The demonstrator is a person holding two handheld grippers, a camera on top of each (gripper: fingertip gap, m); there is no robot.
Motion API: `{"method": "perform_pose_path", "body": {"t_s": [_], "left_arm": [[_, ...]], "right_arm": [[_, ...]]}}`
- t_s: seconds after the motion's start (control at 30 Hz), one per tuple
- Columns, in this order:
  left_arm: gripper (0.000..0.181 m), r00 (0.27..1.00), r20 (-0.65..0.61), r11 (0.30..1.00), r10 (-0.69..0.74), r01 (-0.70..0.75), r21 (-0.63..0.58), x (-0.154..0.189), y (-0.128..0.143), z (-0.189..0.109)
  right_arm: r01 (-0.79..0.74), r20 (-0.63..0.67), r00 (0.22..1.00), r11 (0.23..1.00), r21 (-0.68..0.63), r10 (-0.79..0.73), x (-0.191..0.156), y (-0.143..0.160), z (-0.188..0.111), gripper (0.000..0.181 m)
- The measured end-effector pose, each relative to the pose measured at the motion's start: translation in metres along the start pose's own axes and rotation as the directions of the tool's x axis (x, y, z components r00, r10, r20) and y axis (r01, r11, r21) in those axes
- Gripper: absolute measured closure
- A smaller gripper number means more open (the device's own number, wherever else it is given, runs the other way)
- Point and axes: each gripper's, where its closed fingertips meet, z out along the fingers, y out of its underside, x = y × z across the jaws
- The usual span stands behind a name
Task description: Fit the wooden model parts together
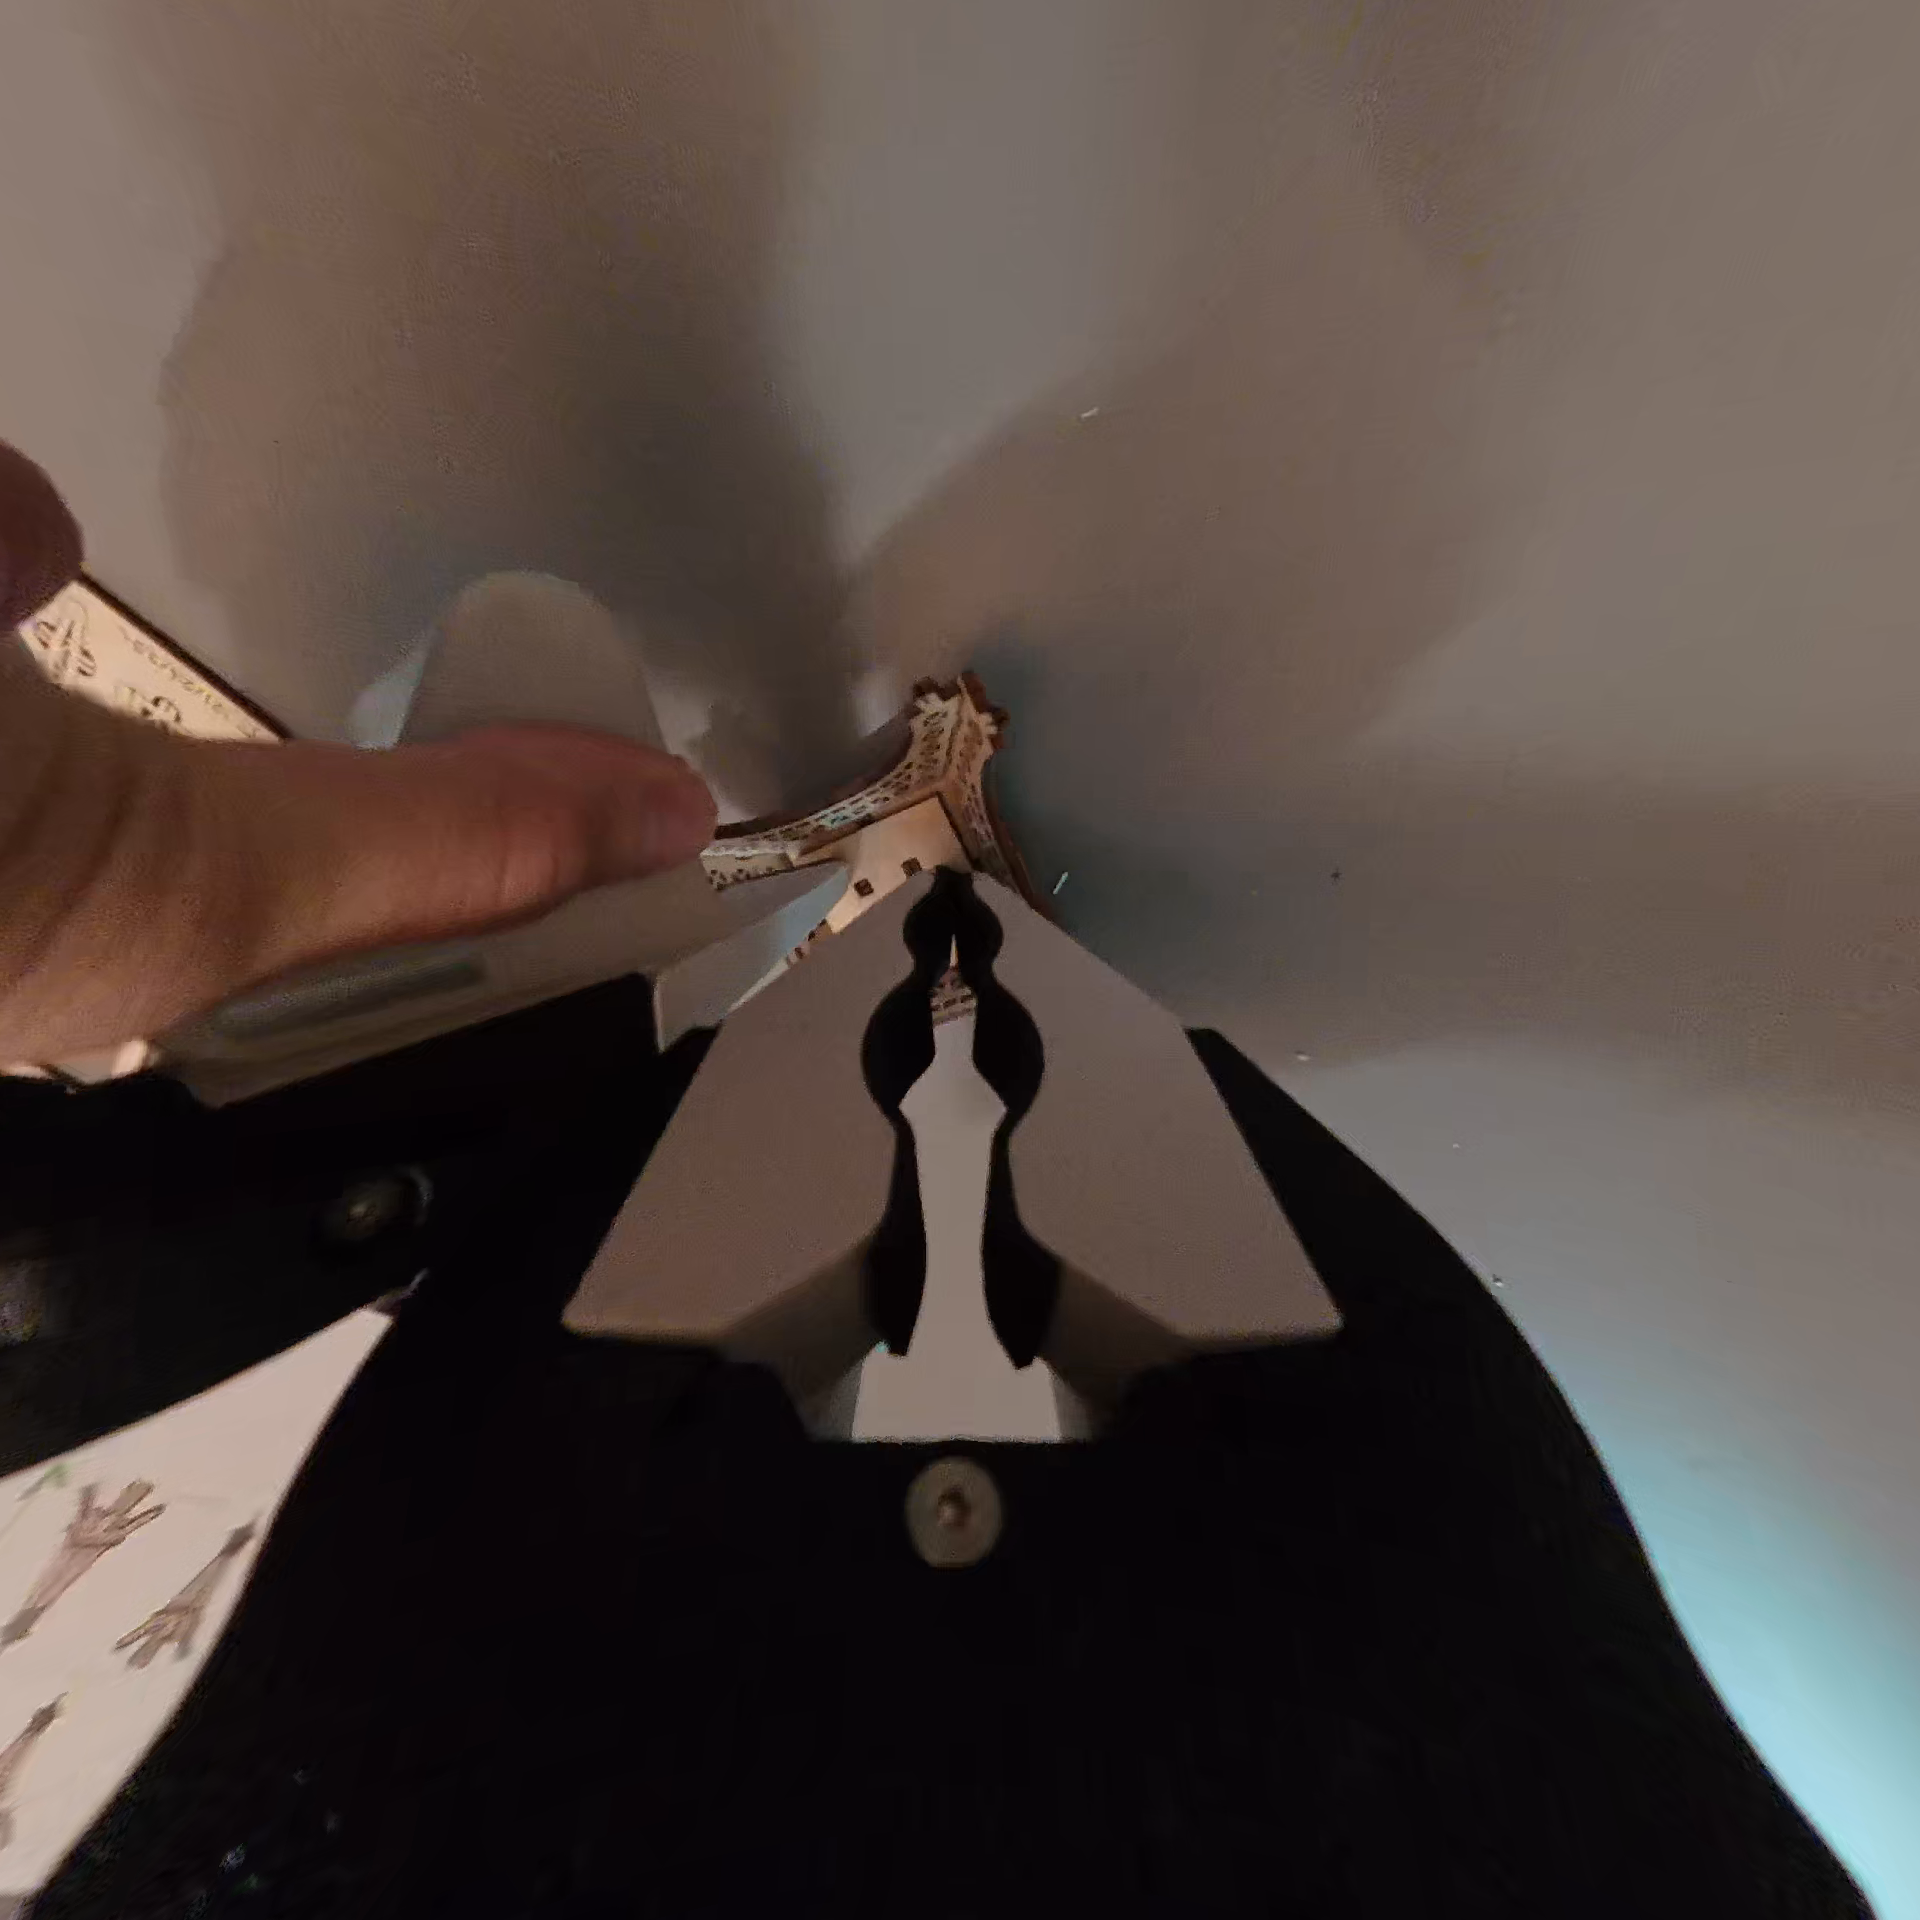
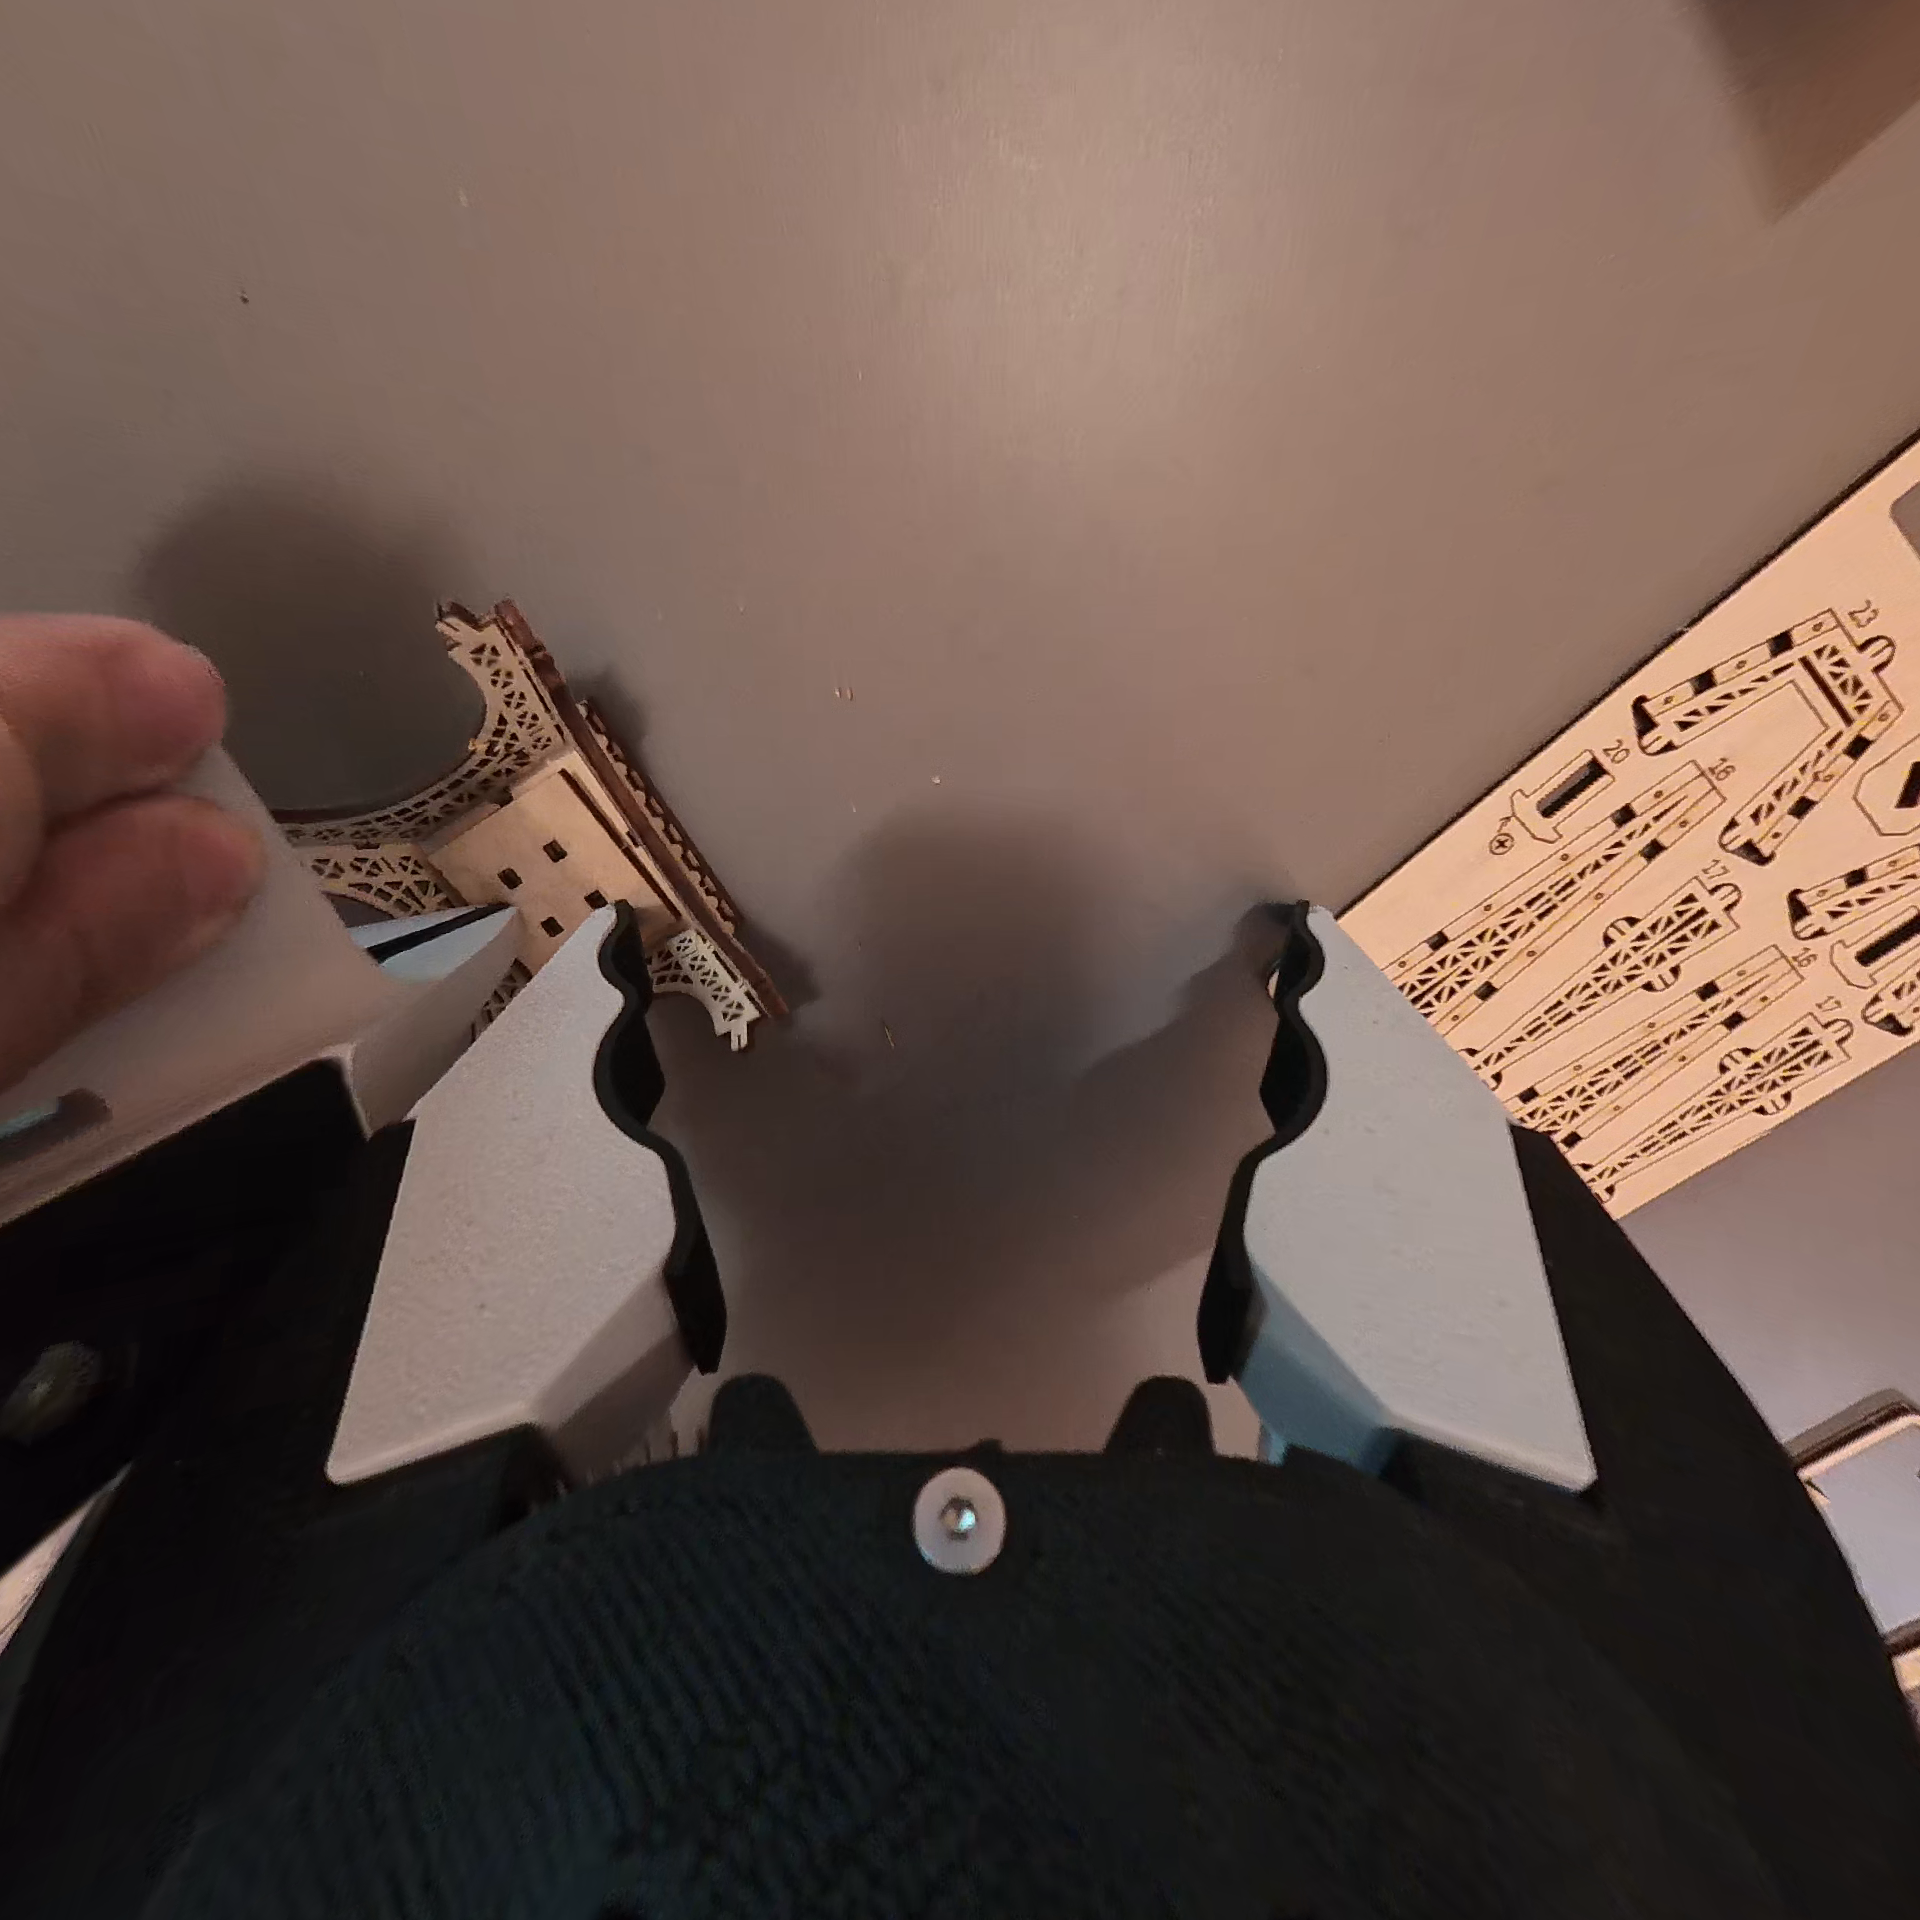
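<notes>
A wooden lattice tower base (image 1: 914,821) with arched legs lies on its side on the grey table (image 1: 1351,520). My left gripper (image 1: 951,883) is shut on the edge of its flat platform. In the right wrist view the tower base (image 2: 540,831) is at the left, with the left gripper (image 2: 483,920) pinching it and a person's hand (image 2: 94,790) on that gripper. My right gripper (image 2: 956,914) is open and empty, low over the table, with its left fingertip (image 2: 613,935) right beside the model. The right gripper's white fingers (image 1: 520,655) show at the left of the left wrist view.
A flat wooden sheet of uncut lattice parts (image 2: 1662,883) lies on the table to the right; its corner also shows in the left wrist view (image 1: 135,665). A printed instruction page (image 1: 104,1558) lies at the lower left. A grey boxy object (image 2: 1860,1475) sits at the right edge.
</notes>
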Motion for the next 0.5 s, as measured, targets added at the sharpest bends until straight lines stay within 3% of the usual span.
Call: {"method": "perform_pose_path", "body": {"t_s": [0.27,0.43,0.5], "left_arm": [[0.181,1.0,0.016,1.0,-0.009,0.009,0.005,0.0,0.0,0.0],[0.181,0.997,0.022,0.998,0.068,-0.068,-0.017,-0.004,0.001,-0.001],[0.181,0.994,0.089,0.997,0.065,-0.068,0.024,-0.014,-0.004,-0.007]], "right_arm": [[-0.004,0.0,1.0,1.0,0.001,0.004,0.0,0.0,0.0,0.063],[-0.003,0.0,1.0,1.0,0.03,0.003,0.0,0.0,0.0,0.063],[0.0,0.0,1.0,1.0,0.024,0.0,0.0,0.0,0.0,0.063]]}}
